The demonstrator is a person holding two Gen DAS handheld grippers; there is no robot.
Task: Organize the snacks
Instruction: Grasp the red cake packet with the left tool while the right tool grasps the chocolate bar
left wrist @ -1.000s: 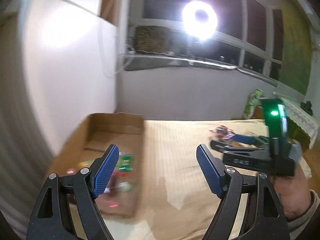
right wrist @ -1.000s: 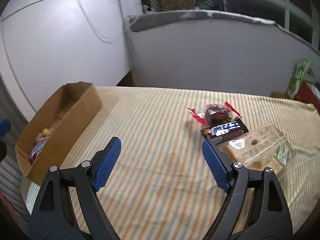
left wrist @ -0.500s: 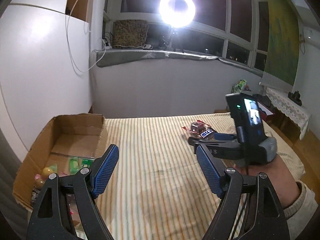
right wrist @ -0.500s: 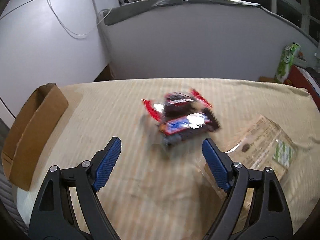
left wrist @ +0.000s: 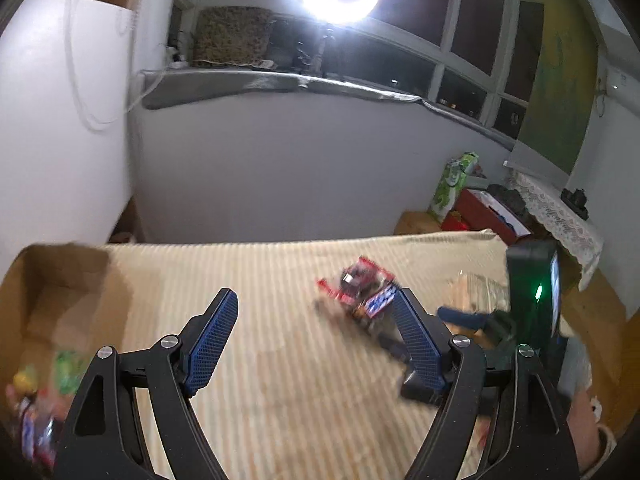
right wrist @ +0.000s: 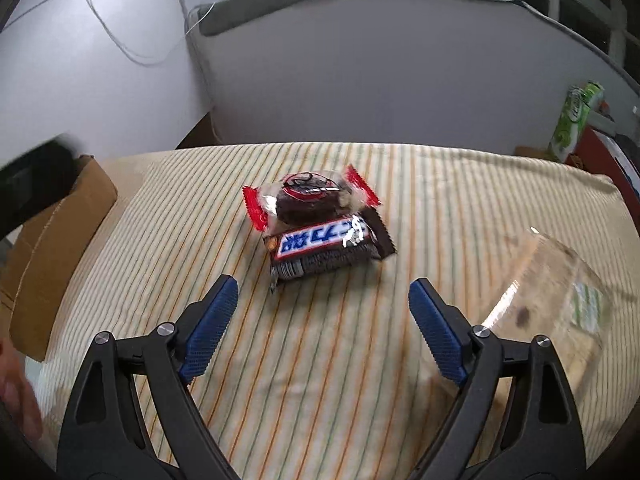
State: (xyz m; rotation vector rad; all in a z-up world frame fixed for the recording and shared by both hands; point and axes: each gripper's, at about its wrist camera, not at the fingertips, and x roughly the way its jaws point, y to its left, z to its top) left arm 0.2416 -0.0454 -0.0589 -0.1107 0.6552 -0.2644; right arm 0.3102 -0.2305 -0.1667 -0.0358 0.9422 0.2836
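Plenty of bare striped cloth on the counter (right wrist: 320,360) ahead of the right hand-held gripper (right wrist: 323,312), tilted down, jaws just widened and released. Just beyond its tips: brown-and-blue wrapped chocolate bar (right wrist: 328,246), red-ended clear cake packet (right wrist: 308,198) resting on it. Left hand-held gripper (left wrist: 316,336) released too; brown cardboard box (left wrist: 60,288) of blurred sweets at its left.

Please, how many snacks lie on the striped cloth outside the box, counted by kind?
Cake in red-ended wrapper: 1
Chocolate bar: 1
Clear bag: 1
Total: 3
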